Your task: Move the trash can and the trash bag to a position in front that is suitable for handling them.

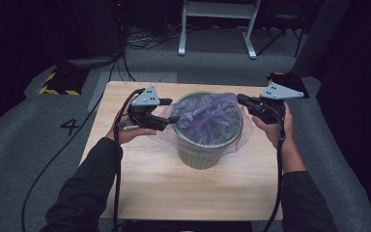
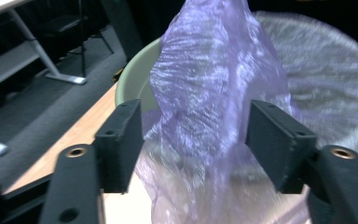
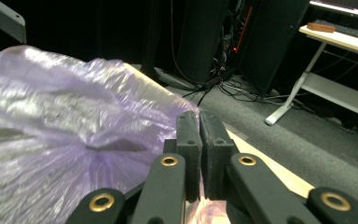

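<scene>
Purple bag point(image 1: 206, 118) lines a pale green bin point(image 1: 204, 157) at the middle of the wooden worktop point(image 1: 145, 179); the left gripper point(image 1: 170, 119) at the bin's left rim has its fingers point(image 2: 121, 140) apart with a fold of film between them, pads not pressing. The right gripper view shows the right gripper point(image 3: 199, 140) fingers pressed together on the bag's edge at the right rim. Grey carpet point(image 1: 38, 145) around the worktop bears a "4" point(image 1: 70, 126); a white desk frame point(image 1: 217, 24) stands behind.
</scene>
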`<move>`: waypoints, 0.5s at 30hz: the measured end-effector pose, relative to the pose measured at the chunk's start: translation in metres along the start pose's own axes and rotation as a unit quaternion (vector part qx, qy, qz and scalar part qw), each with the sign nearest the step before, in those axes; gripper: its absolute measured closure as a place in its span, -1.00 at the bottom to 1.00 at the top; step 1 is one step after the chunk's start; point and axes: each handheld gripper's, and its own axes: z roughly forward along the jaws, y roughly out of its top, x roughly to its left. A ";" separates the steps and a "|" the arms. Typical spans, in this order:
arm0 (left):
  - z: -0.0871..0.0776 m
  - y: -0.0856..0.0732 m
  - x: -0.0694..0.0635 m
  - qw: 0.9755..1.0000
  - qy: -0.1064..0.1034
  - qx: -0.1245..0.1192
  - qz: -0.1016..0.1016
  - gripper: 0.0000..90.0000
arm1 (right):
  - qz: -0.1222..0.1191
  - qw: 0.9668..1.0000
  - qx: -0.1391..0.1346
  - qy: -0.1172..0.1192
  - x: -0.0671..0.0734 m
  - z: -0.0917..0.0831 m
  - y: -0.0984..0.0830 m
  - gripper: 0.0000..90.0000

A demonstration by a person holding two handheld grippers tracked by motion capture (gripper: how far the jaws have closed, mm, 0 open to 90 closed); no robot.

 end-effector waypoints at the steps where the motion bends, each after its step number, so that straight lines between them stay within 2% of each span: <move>1: -0.001 0.001 0.000 1.000 -0.013 -0.006 -0.004 -0.37 | 0.006 1.000 -0.002 0.001 -0.001 0.001 0.001 0.95; 2: -0.002 0.002 -0.001 1.000 -0.026 -0.015 -0.004 -0.44 | 0.009 1.000 -0.004 0.001 -0.001 0.001 0.002 0.95; 3: -0.003 0.002 -0.003 0.999 -0.029 -0.019 -0.003 -0.48 | 0.011 1.000 -0.004 -0.002 -0.001 0.002 0.004 0.95; 5: -0.002 0.005 -0.008 0.999 -0.053 -0.015 0.001 -0.59 | 0.014 1.000 -0.003 -0.007 -0.002 0.004 0.006 0.95; 7: 0.001 0.007 -0.015 0.999 -0.040 0.005 0.014 -0.61 | 0.020 1.000 -0.004 -0.008 -0.004 0.005 0.007 0.95; 8: 0.003 0.008 -0.018 0.999 -0.043 0.012 0.021 -0.62 | 0.024 1.000 -0.004 -0.009 -0.004 0.006 0.007 0.95; 10: 0.005 0.008 -0.020 0.999 -0.032 0.024 0.025 -0.61 | 0.029 1.000 -0.005 -0.012 -0.006 0.005 0.008 0.93; 11: 0.006 0.008 -0.020 0.999 -0.027 0.028 0.023 -0.59 | 0.031 0.999 -0.007 -0.012 -0.006 0.005 0.008 0.92; 13: 0.007 0.006 -0.016 0.999 -0.004 0.039 0.014 -0.48 | 0.036 0.999 -0.008 -0.009 -0.007 0.005 0.007 0.87; 15: 0.006 0.005 -0.012 0.999 -0.003 0.037 0.002 -0.40 | 0.042 0.999 -0.011 -0.001 -0.010 0.005 0.006 0.87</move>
